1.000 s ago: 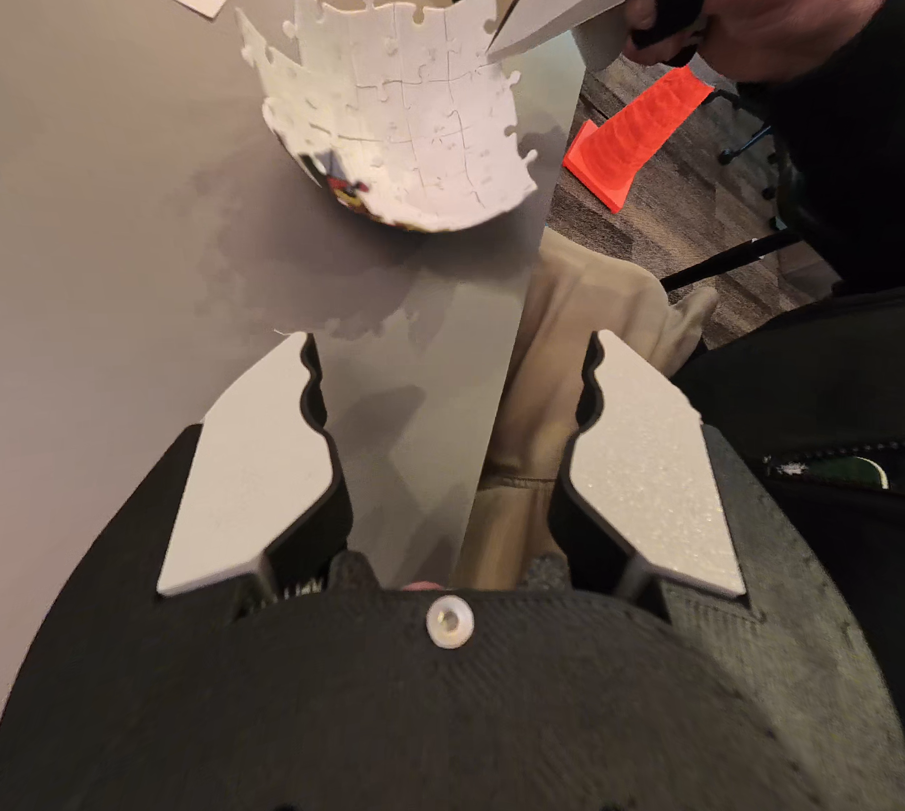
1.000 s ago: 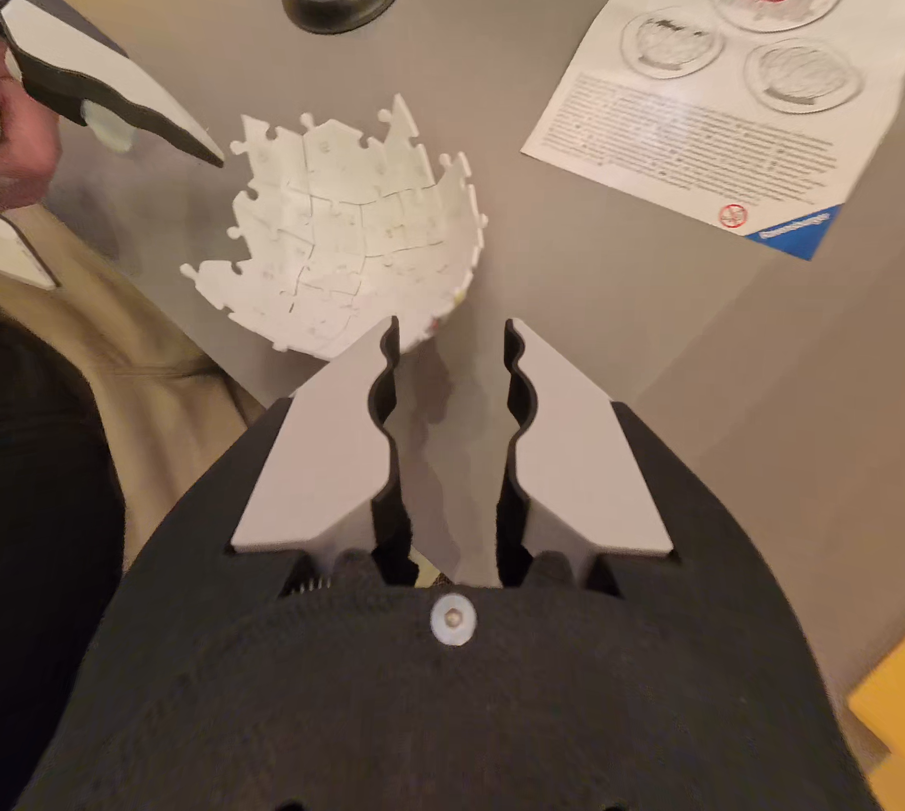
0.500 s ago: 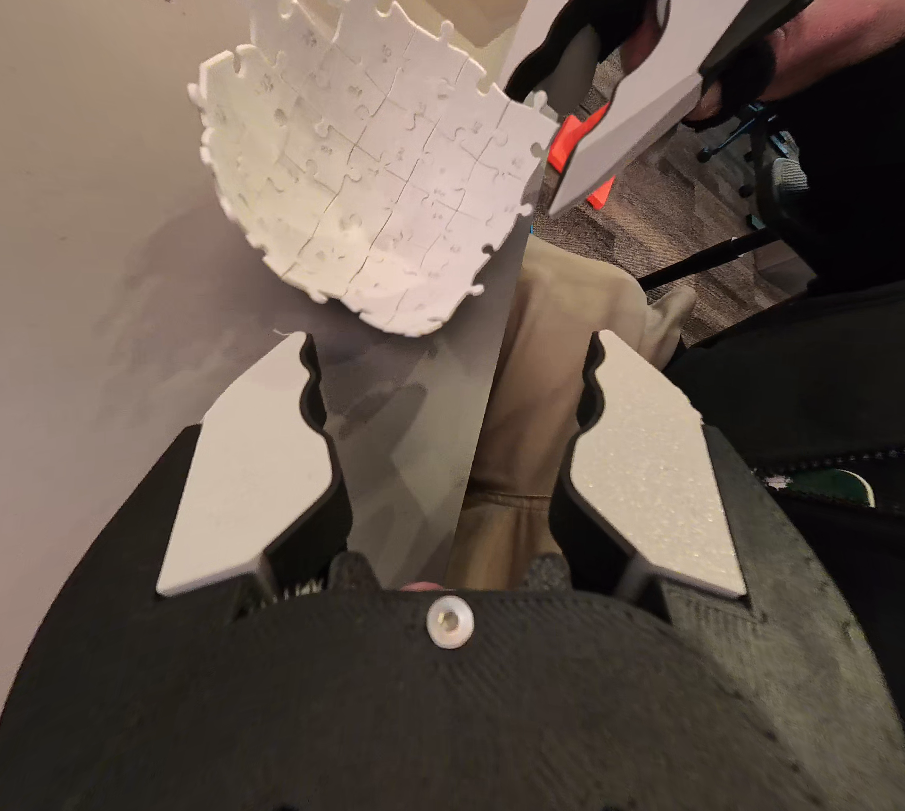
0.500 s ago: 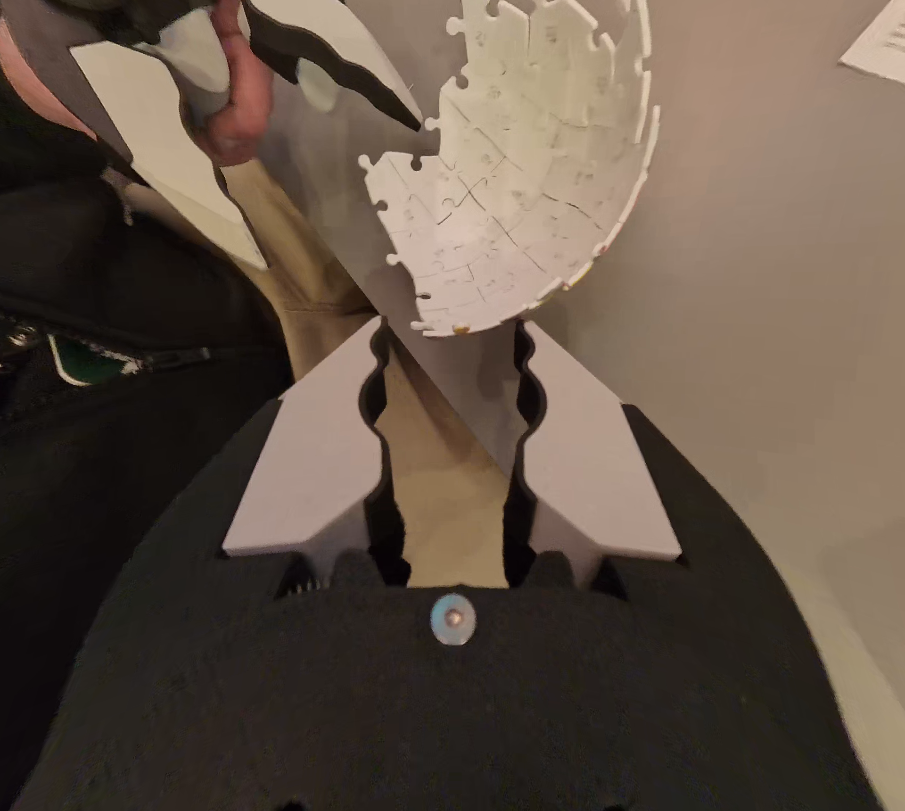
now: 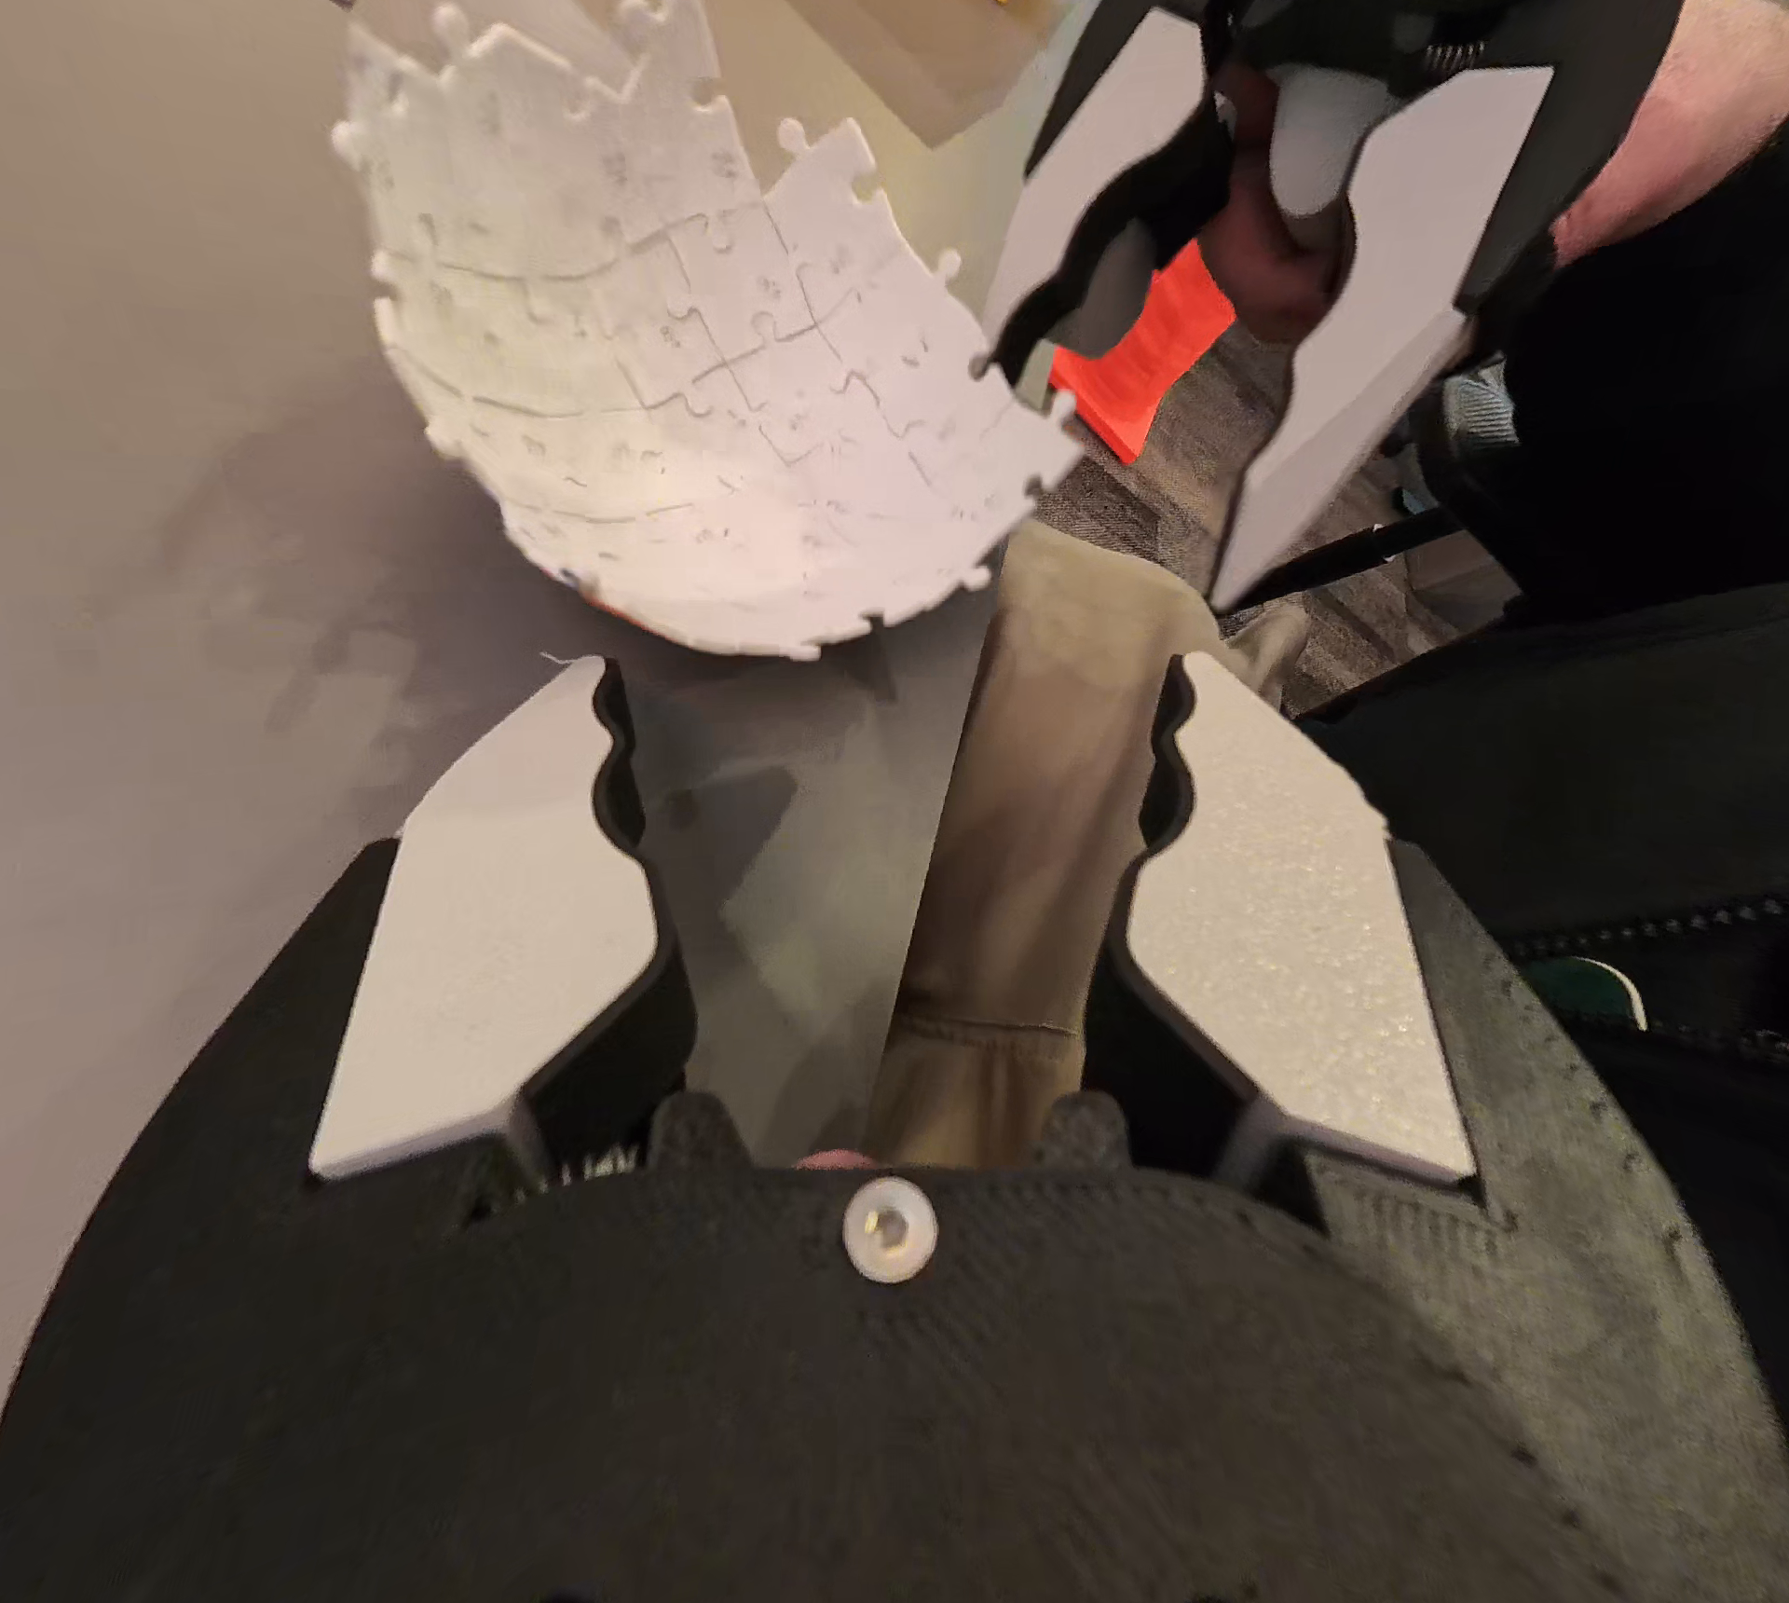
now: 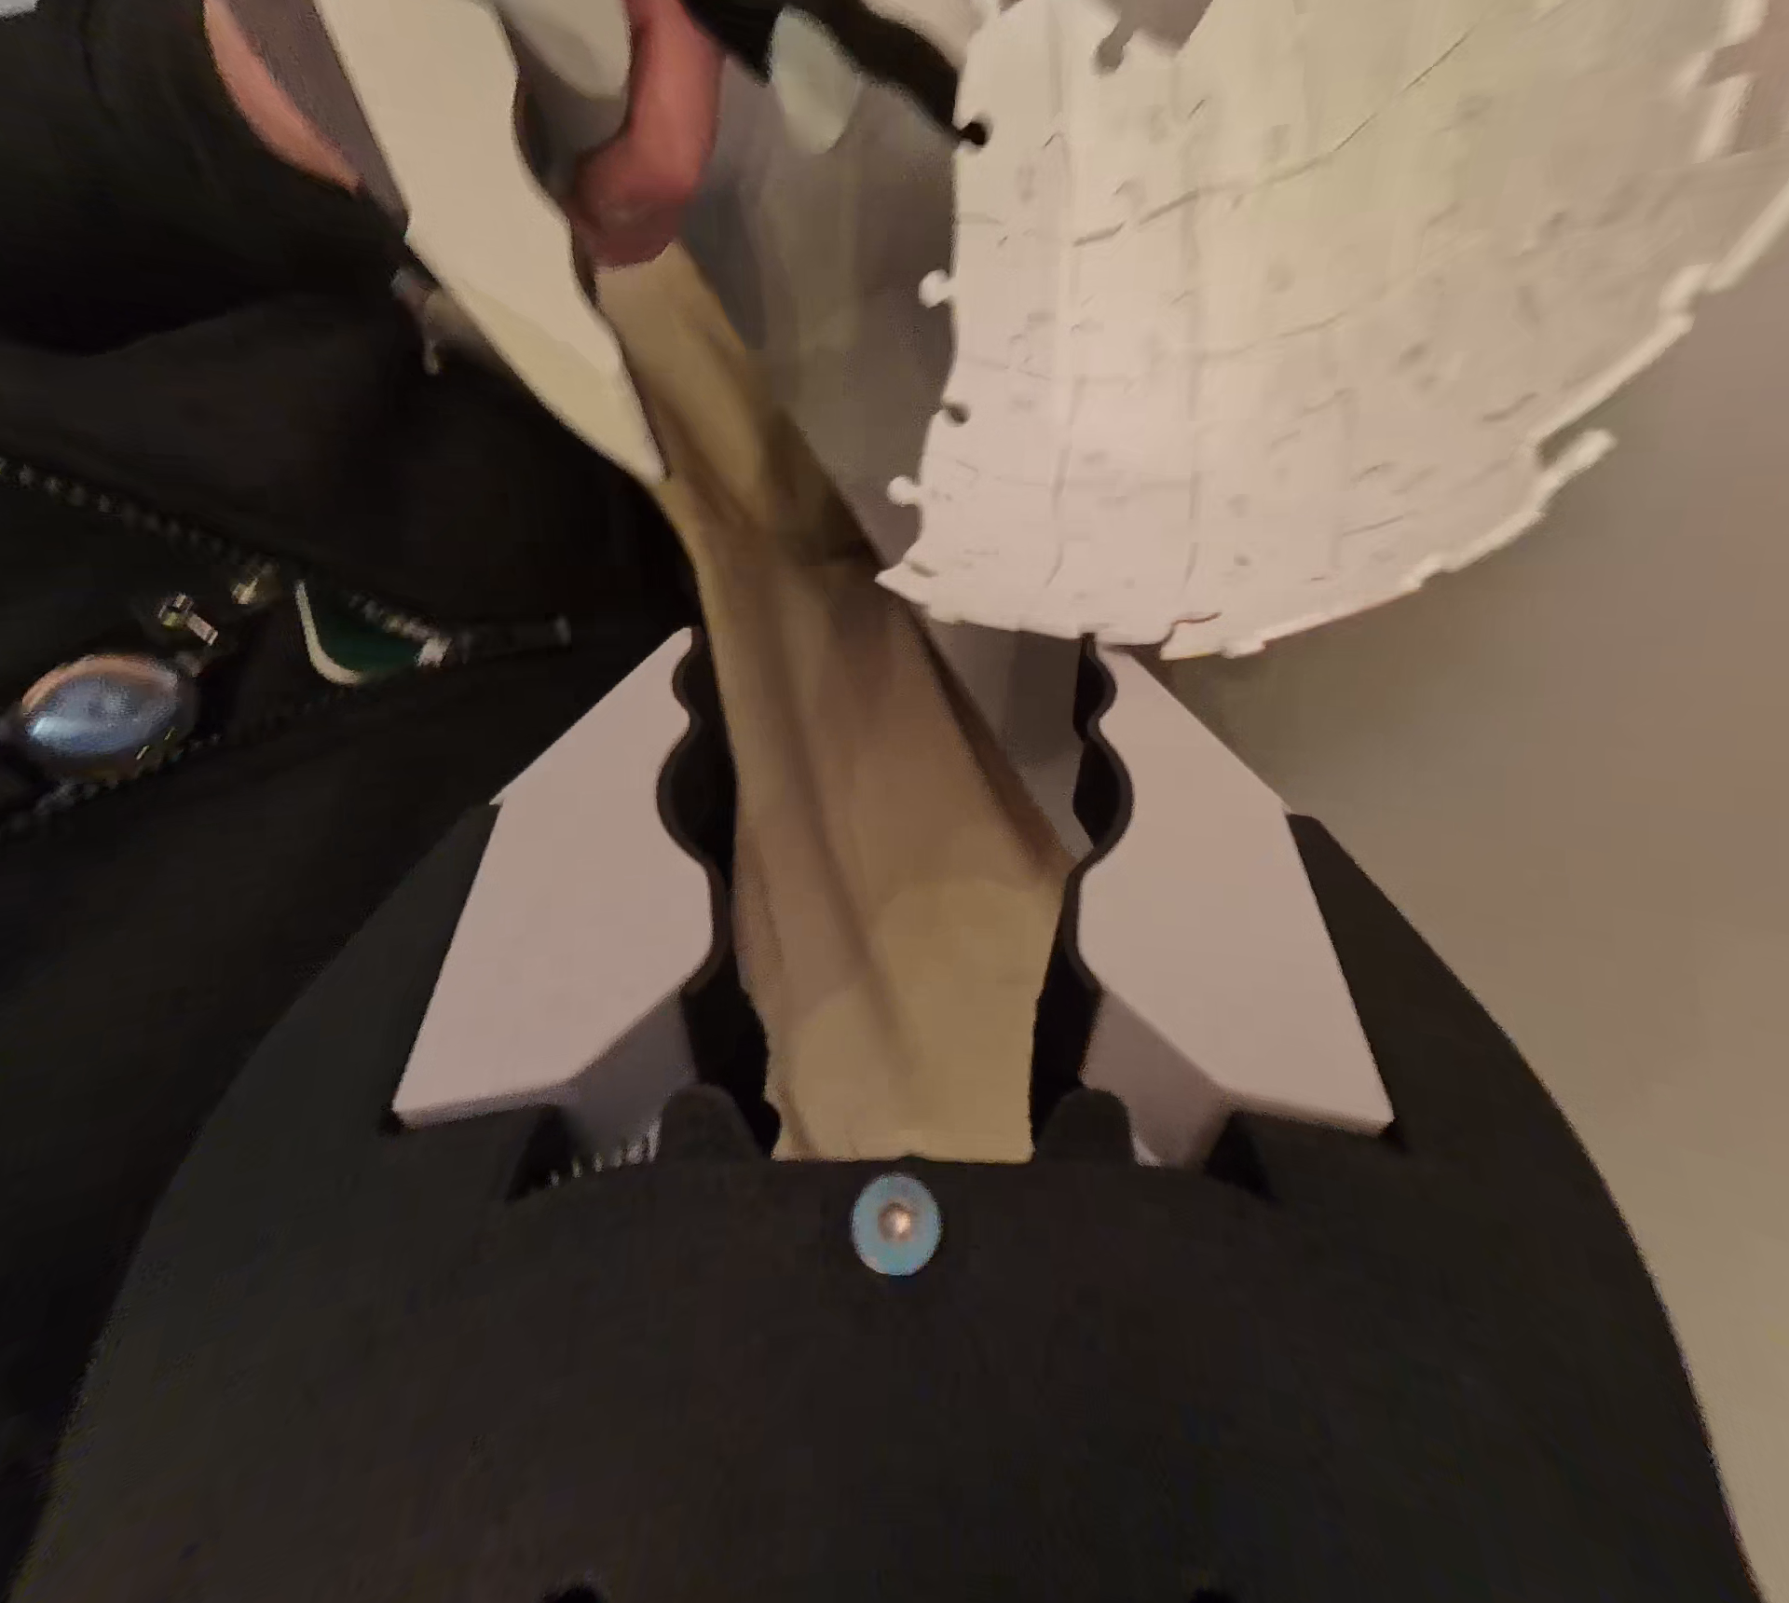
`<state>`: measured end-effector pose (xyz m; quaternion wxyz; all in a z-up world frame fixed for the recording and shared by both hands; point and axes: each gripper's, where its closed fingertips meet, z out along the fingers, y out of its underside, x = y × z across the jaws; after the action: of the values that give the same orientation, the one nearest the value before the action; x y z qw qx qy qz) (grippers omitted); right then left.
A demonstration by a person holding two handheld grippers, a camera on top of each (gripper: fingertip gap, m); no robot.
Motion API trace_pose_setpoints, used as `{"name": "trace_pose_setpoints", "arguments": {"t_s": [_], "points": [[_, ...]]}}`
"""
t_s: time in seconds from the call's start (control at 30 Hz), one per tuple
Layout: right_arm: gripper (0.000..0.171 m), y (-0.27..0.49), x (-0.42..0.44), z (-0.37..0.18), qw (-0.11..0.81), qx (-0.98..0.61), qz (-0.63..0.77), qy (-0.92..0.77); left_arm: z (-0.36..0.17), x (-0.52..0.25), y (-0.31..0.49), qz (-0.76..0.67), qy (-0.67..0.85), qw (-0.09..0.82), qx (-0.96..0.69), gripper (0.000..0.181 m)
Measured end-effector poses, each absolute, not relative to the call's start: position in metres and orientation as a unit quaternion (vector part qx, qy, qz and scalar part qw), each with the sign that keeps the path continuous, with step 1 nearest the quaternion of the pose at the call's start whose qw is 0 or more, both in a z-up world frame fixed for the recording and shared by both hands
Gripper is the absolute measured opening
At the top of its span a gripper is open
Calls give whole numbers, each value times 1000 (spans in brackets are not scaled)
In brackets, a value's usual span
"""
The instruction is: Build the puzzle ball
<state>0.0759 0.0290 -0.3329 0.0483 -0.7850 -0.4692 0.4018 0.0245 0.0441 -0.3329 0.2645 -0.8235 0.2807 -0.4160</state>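
Half-built puzzle ball (image 5: 697,395) just beyond both grippers' fingers, left gripper (image 5: 886,666) wide, right gripper (image 6: 891,651) parted, both empty

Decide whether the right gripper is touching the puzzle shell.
Cannot tell. In the left wrist view, one fingertip of the right gripper meets the rim of the shell, but overlap and blur hide any gap. The right wrist view is blurred too.

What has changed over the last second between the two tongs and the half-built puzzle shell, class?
The right tongs swung in from the table side toward the person, and one tip now reaches the rim of the white puzzle shell; whether it touches is unclear. The shell looms larger in both views. The left tongs are open as before and neither pair grips anything.
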Motion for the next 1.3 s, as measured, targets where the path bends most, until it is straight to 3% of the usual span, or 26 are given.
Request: {"name": "trace_pose_setpoints", "arguments": {"t_s": [0.03,0.3,0.87,1.1,1.3], "points": [[76,22,79,-333,27,-779,404,-479,-332,25,44,-417,279,265,-823,101],[78,27,122,-325,-12,-777,398,-487,-330,35,48,-427,270,263,-822,100],[67,101,124,-316,112,-804,421,-406,-329,16,68,-422,225,290,-829,93],[61,135,119,-306,181,-805,404,-395,-322,-15,71,-400,202,328,-831,72],[49,156,109,-297,230,-797,396,-393,-311,-38,65,-377,211,363,-826,30]]}}
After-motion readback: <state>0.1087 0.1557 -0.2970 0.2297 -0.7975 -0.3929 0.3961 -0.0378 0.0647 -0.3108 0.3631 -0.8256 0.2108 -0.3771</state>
